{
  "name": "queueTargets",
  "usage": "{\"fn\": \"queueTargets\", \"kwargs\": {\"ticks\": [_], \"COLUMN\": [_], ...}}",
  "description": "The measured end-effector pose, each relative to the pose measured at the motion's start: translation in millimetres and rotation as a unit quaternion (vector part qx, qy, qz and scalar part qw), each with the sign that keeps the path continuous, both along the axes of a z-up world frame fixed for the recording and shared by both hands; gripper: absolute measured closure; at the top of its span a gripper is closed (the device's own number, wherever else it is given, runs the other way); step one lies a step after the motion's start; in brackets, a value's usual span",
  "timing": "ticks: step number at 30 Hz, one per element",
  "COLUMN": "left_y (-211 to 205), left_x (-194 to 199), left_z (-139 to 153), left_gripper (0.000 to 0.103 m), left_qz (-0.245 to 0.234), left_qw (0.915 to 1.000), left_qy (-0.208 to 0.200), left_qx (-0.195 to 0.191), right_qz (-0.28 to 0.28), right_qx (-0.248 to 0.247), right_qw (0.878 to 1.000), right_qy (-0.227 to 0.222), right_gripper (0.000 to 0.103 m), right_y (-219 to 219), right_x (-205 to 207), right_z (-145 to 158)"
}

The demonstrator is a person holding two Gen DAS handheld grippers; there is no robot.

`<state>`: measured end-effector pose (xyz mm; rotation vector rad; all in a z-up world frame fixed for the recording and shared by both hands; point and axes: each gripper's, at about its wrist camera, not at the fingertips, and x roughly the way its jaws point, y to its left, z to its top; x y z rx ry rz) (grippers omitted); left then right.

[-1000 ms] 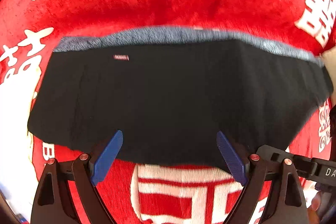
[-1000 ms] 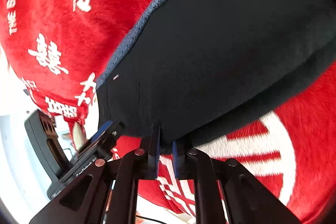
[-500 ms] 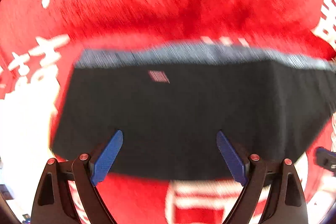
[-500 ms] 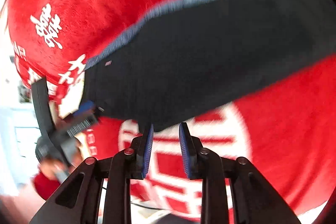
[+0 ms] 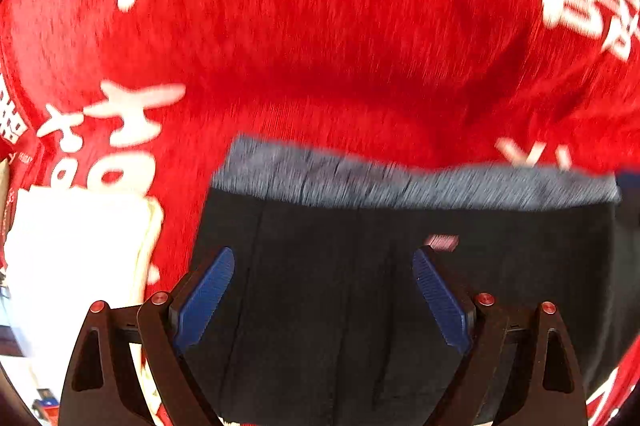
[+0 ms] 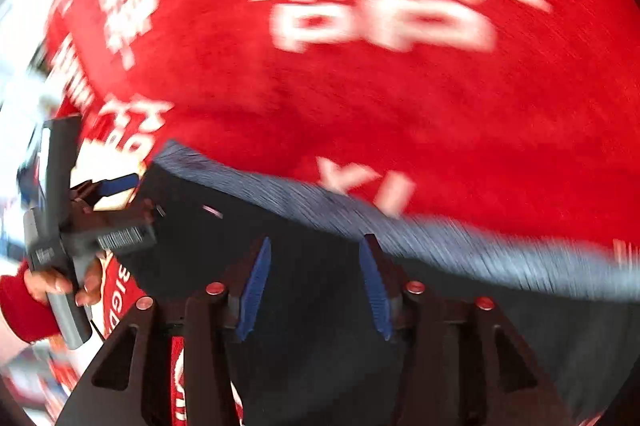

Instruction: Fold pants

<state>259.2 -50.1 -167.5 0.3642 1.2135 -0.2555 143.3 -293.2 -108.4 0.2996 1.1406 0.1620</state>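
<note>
The black pants [image 5: 360, 286] lie folded flat on the red blanket [image 5: 320, 26], their grey waistband [image 5: 400, 186] along the far edge. My left gripper [image 5: 322, 254] hovers open over the left part of the pants, its blue pads wide apart with nothing between them. In the right wrist view my right gripper [image 6: 316, 242] hangs above the pants [image 6: 320, 346] near the waistband [image 6: 440, 238]. Its jaws are opening, and no cloth is caught between the pads. The left gripper [image 6: 136, 206] shows there at the pants' left corner, held by a hand [image 6: 52, 282].
The red blanket [image 6: 400, 106] with white characters covers the whole surface. A white folded cloth [image 5: 76, 246] lies on it just left of the pants. A red sleeve [image 6: 20, 310] is at the lower left of the right wrist view.
My right gripper let go of the pants' near edge, opened, rolled and lifted above them. My left gripper slid across the pants towards their left corner, still open.
</note>
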Motion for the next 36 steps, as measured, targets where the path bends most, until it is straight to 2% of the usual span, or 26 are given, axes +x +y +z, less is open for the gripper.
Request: {"fn": "queueTargets", "kwargs": {"ticks": [2, 4, 9, 13, 15, 16, 17, 19, 22, 25, 26, 27, 29, 30, 33, 36], "left_y": [13.3, 24.9, 30.6, 34.4, 36.6, 38.4, 43.3, 55.3, 63.7, 59.7, 58.7, 57.5, 53.5, 49.3, 31.9, 1.5], "left_x": [-4.4, -8.2, -13.7, -19.7, -22.7, -25.5, -23.5, -16.5, -11.1, -11.8, -13.1, -15.0, -21.2, -26.5, -39.4, -55.4], "left_z": [-11.1, -13.7, -17.4, -17.4, -15.8, -13.6, -14.5, -19.1, -23.9, -16.3, -12.2, -8.6, 0.3, 4.6, 13.9, 19.7], "left_gripper": [0.011, 0.009, 0.006, 0.006, 0.006, 0.006, 0.006, 0.003, 0.0, 0.0, 0.0, 0.0, 0.0, 0.0, 0.0, 0.0], "left_qz": [0.021, 0.039, 0.039, 0.039, 0.045, 0.051, 0.059, 0.074, 0.085, 0.089, 0.088, 0.085, 0.075, 0.07, 0.052, 0.025], "left_qw": [0.9996, 0.9983, 0.9977, 0.9971, 0.9969, 0.9965, 0.9959, 0.9946, 0.993, 0.9939, 0.9941, 0.9943, 0.9953, 0.9957, 0.9969, 0.9977], "left_qy": [0.015, 0.01, -0.009, -0.02, -0.022, -0.021, -0.02, -0.02, -0.013, -0.007, -0.006, -0.006, -0.006, -0.005, 0.002, 0.008], "left_qx": [-0.014, -0.042, -0.054, -0.062, -0.062, -0.062, -0.065, -0.07, -0.081, -0.065, -0.063, -0.063, -0.061, -0.06, -0.059, -0.063], "right_qz": [0.039, 0.078, 0.151, 0.2, 0.193, 0.18, 0.172, 0.171, 0.16, 0.114, 0.101, 0.093, 0.078, 0.07, 0.024, -0.047], "right_qx": [-0.009, -0.022, -0.088, -0.12, -0.088, -0.058, -0.058, -0.069, -0.075, -0.065, -0.065, -0.065, -0.068, -0.069, -0.059, -0.053], "right_qw": [0.999, 0.997, 0.984, 0.971, 0.973, 0.976, 0.977, 0.977, 0.979, 0.986, 0.988, 0.989, 0.992, 0.993, 0.996, 0.995], "right_qy": [0.01, 0.014, 0.016, 0.054, 0.094, 0.108, 0.108, 0.105, 0.104, 0.099, 0.095, 0.092, 0.076, 0.067, 0.06, 0.076], "right_gripper": [0.052, 0.052, 0.052, 0.053, 0.088, 0.091, 0.095, 0.096, 0.096, 0.089, 0.083, 0.072, 0.058, 0.054, 0.053, 0.053], "right_y": [17.9, 39.9, 83.7, 98.8, 95.5, 92.9, 93.6, 100.6, 105.0, 102.1, 99.0, 96.5, 86.4, 79.7, 43.2, -5.0], "right_x": [23.4, 43.4, 71.2, 87.3, 94.7, 98.8, 100.8, 105.9, 110.8, 107.9, 102.3, 96.4, 75.9, 65.9, 26.7, -15.2], "right_z": [-4.1, -10.7, -34.8, -65.2, -78.0, -79.7, -78.7, -78.5, -82.7, -81.9, -77.1, -71.7, -55.3, -48.4, -30.2, -28.6]}}
